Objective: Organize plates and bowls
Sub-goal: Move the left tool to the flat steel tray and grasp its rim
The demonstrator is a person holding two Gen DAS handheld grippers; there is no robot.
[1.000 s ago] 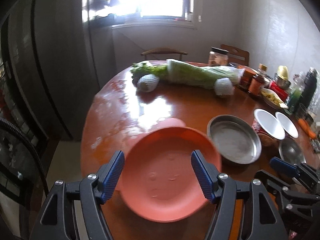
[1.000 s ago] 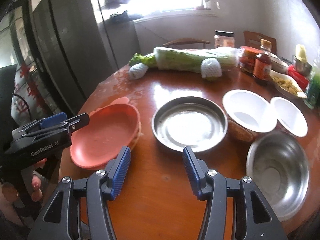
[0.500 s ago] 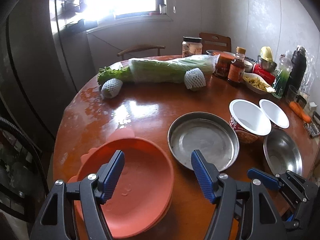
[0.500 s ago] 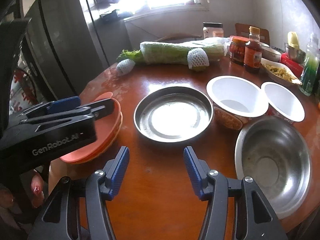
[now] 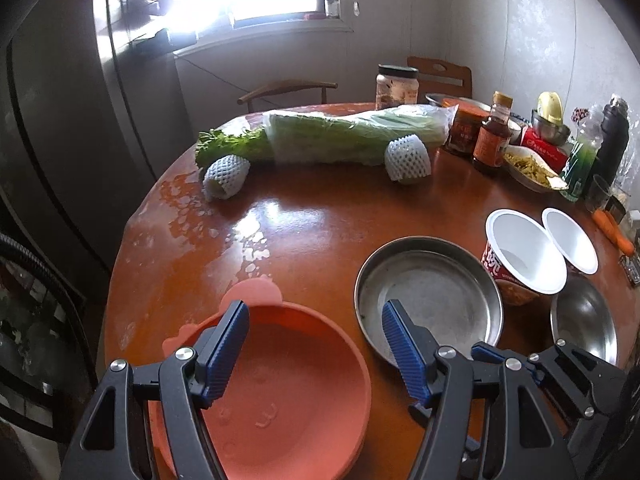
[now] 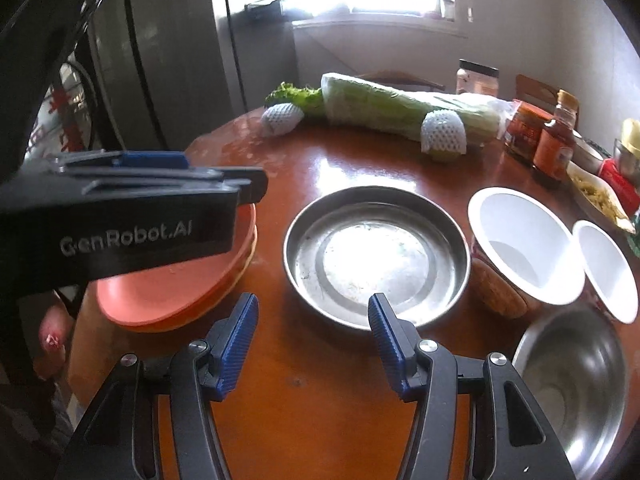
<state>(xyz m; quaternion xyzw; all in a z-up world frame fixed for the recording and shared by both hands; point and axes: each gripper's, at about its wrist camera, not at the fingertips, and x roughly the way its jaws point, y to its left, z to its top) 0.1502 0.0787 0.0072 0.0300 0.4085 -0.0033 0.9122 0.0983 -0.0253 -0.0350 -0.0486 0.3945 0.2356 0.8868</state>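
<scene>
Left gripper [image 5: 314, 348] hangs over the stack of salmon plates [image 5: 288, 392] at the near-left edge of the round wooden bench [image 5: 320, 236], jaws apart, nothing between the pads; left finger sits above the plate's rim, right finger above the gap between the plates and the steel plate [image 5: 430, 300]. No contact with the plates that I can see. The stack looks like at least two plates, a paler rim peeking out under the top one in the right wrist view [image 6: 172, 280]. Right gripper [image 6: 314, 344] is also spread wide and empty, hovering over bare bench just short of the steel plate's near rim [image 6: 376, 256]; one finger lines up with that rim, but can't tell if it touches. Steel plate sits mid-bench, just beside the salmon stack, apart from it. To its right, two white paper bowls [image 6: 524, 252], rims touching or nearly so, and a steel bowl [image 6: 572, 392] near the bench edge in front of them. Far side of the bench: bagged cabbage [image 5: 352, 136], two foam-netted fruits [image 5: 408, 156], jars and bottles [image 5: 490, 136] clustered at right. A fingertip of the person's hand [image 6: 52, 332] shows below the left gripper body in the right wrist view.
</scene>
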